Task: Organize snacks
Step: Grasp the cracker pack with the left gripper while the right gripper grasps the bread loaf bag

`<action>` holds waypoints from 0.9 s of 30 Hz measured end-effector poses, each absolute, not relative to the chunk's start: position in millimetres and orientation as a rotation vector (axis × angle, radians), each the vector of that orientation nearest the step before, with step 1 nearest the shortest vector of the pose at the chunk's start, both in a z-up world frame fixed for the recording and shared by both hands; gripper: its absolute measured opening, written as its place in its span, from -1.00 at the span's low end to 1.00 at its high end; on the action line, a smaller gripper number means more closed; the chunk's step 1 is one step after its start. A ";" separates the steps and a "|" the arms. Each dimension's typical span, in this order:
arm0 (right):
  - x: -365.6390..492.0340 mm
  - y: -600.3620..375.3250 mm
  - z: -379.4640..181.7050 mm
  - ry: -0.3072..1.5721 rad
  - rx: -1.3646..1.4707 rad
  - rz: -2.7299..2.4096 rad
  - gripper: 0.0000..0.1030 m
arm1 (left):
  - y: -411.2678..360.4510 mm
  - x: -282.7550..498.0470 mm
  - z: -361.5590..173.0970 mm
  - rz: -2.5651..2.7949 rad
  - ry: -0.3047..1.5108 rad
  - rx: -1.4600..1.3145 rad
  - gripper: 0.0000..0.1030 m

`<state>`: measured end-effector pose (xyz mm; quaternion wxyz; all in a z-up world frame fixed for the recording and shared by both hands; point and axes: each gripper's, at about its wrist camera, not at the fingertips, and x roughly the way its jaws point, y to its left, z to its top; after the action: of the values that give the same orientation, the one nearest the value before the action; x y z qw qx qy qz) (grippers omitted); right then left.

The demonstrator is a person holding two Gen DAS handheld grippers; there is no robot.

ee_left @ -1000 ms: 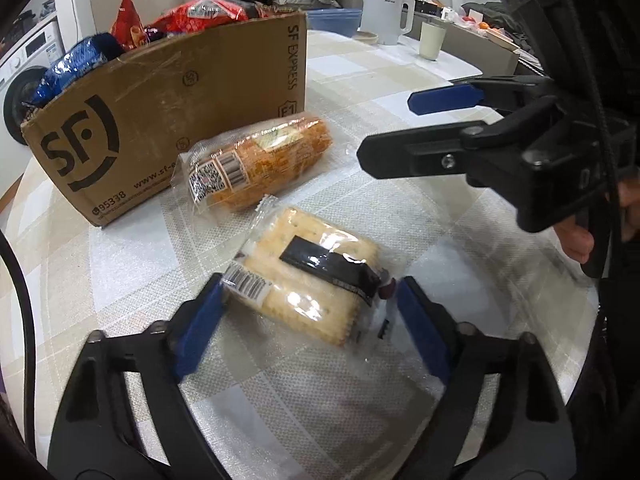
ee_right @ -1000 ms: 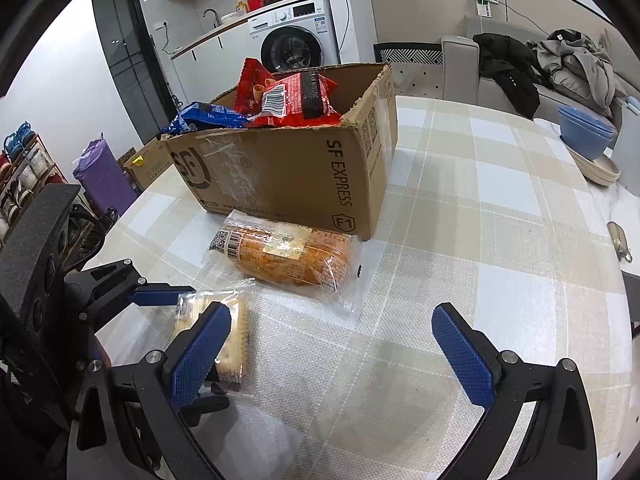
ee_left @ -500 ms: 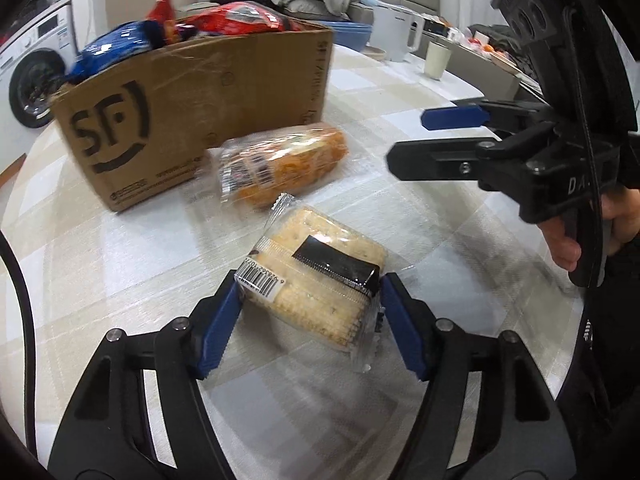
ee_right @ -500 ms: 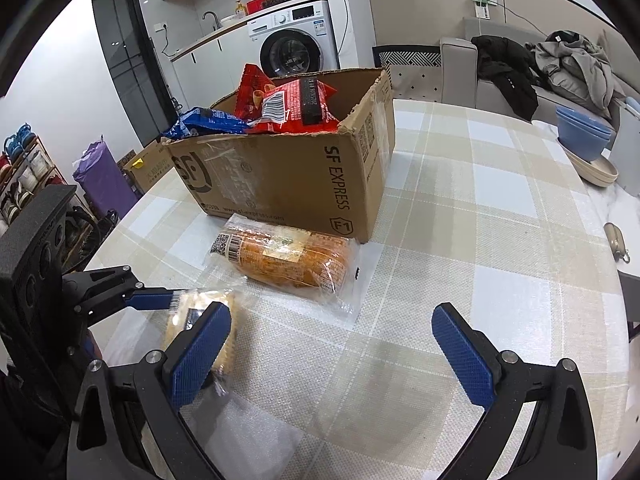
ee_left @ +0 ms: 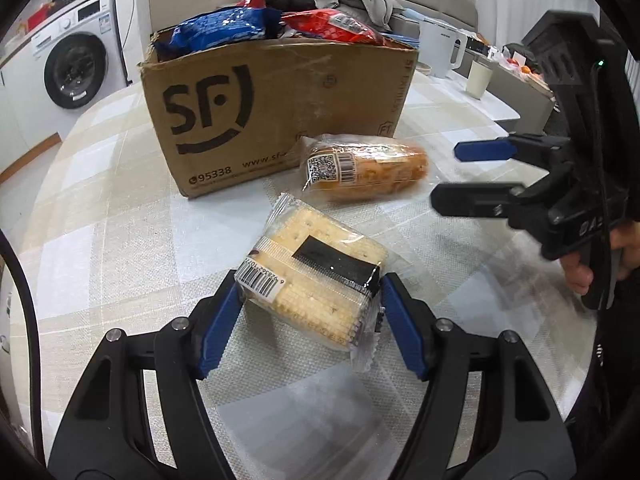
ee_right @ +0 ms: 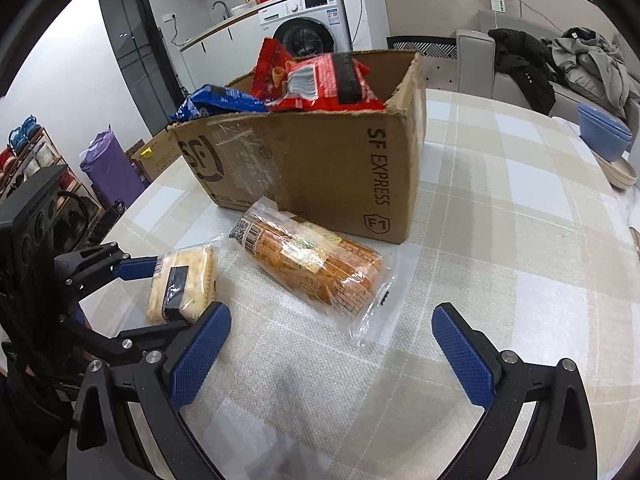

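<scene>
Left wrist view: the left gripper (ee_left: 310,320) is clamped on the cracker pack (ee_left: 316,276), one blue pad on each short end of the wrapper. The pack appears raised off the table (ee_left: 100,220), tilted with its barcode end toward 9 o'clock. Gripping across the ends probably keeps the crackers from being crushed through the flat faces. At 12 o'clock stands the cardboard box (ee_left: 260,112), already stacked with bagged snacks; it is judged to be the destination. The orange biscuit roll (ee_left: 368,172) lies on the table at 1 o'clock, just beside the box front. The right gripper (ee_left: 472,176) enters from 3 o'clock, jaws apart, holding nothing.

Right wrist view: the right gripper (ee_right: 328,344) stands wide open above the table (ee_right: 520,240), its fingers framing the orange biscuit roll (ee_right: 312,264) at 12 o'clock, apart from it. This position suits a next pick. The cracker pack (ee_right: 182,280) sits at 9 o'clock in the left gripper (ee_right: 168,292). The cardboard box (ee_right: 320,168) is beyond, at 12 o'clock.
</scene>
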<state>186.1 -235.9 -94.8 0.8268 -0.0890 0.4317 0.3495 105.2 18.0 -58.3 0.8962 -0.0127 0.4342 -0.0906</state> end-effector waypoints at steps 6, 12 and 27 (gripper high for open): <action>198.0 -214.5 -99.8 0.928 -0.240 0.752 0.99 | 31.4 111.5 -60.1 -0.168 0.901 -0.058 0.31; 214.8 -196.8 -103.1 0.949 -0.269 0.788 0.99 | 31.5 116.2 -63.5 -0.170 0.911 -0.055 0.31; 202.7 -179.3 -108.3 0.944 -0.310 0.847 0.65 | 73.0 129.8 -60.0 -0.019 0.883 -0.079 0.31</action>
<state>202.7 -179.3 -108.3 0.7943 -0.1442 0.4393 0.3942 129.8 73.0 -60.0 0.9034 -0.0382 0.4271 -0.0091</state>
